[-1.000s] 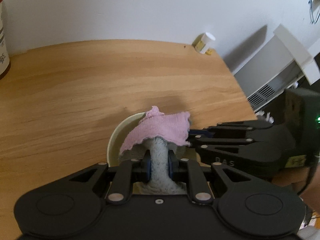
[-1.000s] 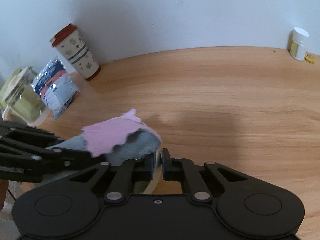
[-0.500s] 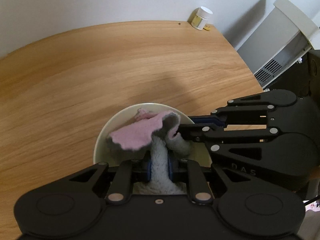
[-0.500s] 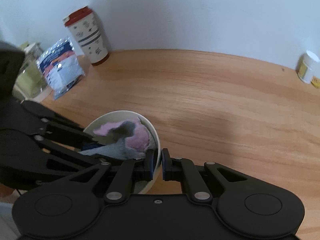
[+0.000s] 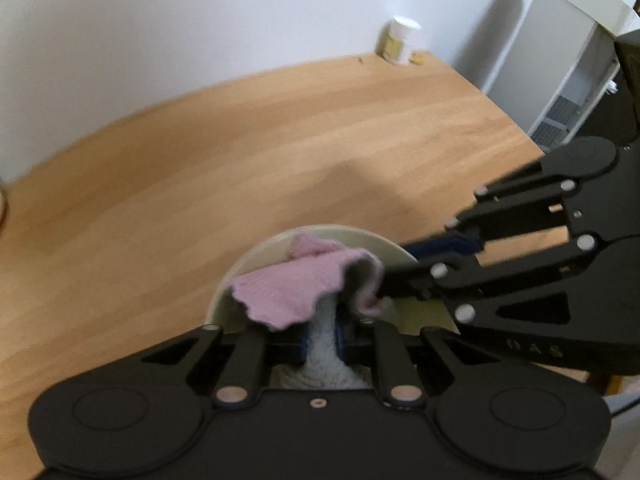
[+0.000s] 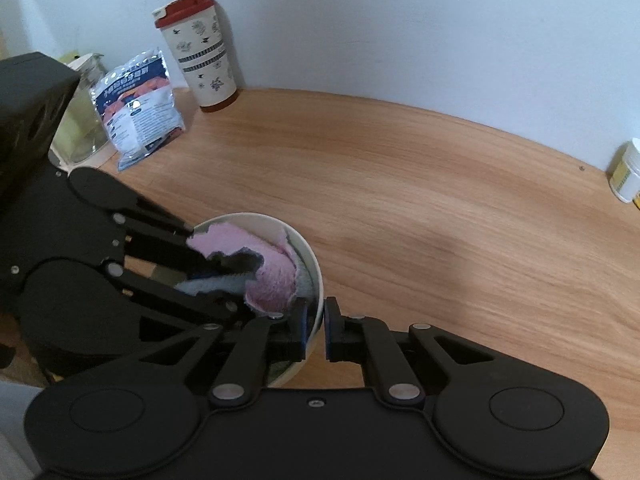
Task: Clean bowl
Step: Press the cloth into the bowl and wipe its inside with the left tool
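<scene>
A cream bowl point(image 6: 308, 252) sits on the wooden table point(image 6: 440, 220). My right gripper point(image 6: 316, 322) is shut on the bowl's near rim, one finger inside and one outside. My left gripper point(image 5: 322, 338) is shut on a pink and grey cloth point(image 5: 296, 284) and holds it inside the bowl point(image 5: 360, 236). In the right wrist view the cloth point(image 6: 272, 268) fills much of the bowl, and the left gripper reaches in from the left. In the left wrist view the right gripper comes in from the right at the bowl's rim.
A tall cup with a red lid point(image 6: 200, 48), a foil snack bag point(image 6: 136, 104) and a glass jar point(image 6: 80, 120) stand at the table's back left. A small white pot point(image 6: 626, 176) stands at the back right. A white radiator point(image 5: 580, 60) is beyond the table's right edge.
The cloth has shifted inside the bowl as my left gripper swept and turned. My right gripper has kept its hold on the bowl's rim.
</scene>
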A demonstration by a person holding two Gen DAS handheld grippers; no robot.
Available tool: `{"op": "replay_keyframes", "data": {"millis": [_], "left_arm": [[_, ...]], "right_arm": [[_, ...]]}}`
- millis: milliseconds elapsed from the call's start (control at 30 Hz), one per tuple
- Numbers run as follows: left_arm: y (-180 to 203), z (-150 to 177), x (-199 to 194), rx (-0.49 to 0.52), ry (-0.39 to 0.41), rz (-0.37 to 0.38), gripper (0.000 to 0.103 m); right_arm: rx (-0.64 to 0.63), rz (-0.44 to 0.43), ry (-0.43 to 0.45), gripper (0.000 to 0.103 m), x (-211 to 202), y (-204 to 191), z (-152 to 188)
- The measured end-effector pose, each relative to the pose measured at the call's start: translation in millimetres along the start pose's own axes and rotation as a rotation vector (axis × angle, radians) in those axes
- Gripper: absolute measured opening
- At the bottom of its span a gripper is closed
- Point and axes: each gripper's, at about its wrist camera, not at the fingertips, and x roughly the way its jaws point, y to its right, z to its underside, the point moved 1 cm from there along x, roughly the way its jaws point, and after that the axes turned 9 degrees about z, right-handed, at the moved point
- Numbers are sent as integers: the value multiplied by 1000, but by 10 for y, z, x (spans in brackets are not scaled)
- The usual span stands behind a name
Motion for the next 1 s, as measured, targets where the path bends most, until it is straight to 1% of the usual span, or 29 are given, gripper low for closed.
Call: {"op": "replay_keyframes", "data": {"millis": [33,67,167,233,400,500,600,667,767,833,867,933,1000], "left_arm": [[-19,-4,-18,-7,6,-3,13],[-13,2,-40,15,15,-19,13],[14,15,-64,64,34,-63,13],[2,-5,-99,55,48,-75,13],[7,-48,-205,59,63,-105,13],[-13,-58,-245,62,58,-104,13],[-47,-84,-178,79,50,-72,13],[-65,-120,-114,77,48,-51,13],[-80,-160,-42,43,43,-7,13],[-97,-171,16,24,33,37,13],[-89,-170,28,33,30,44,13],[-52,-180,71,89,13,54,13],[-29,-187,106,121,-5,67,13]], "right_arm": [[-9,2,1,10,7,-15,-4],[-33,10,4,10,5,-41,1],[-55,13,1,11,14,-63,-13],[-39,14,-1,11,27,-49,-21],[-57,18,-3,13,43,-62,-16],[-47,11,-3,12,66,-30,-32],[-51,12,-5,13,70,-25,-48],[-80,15,-7,14,76,-23,-64],[-113,28,-16,15,106,-23,-102],[-134,31,-25,15,112,-3,-113],[-157,33,-32,15,114,-8,-113],[-185,35,-35,17,112,-26,-113],[-214,35,-43,17,110,-42,-140]]}}
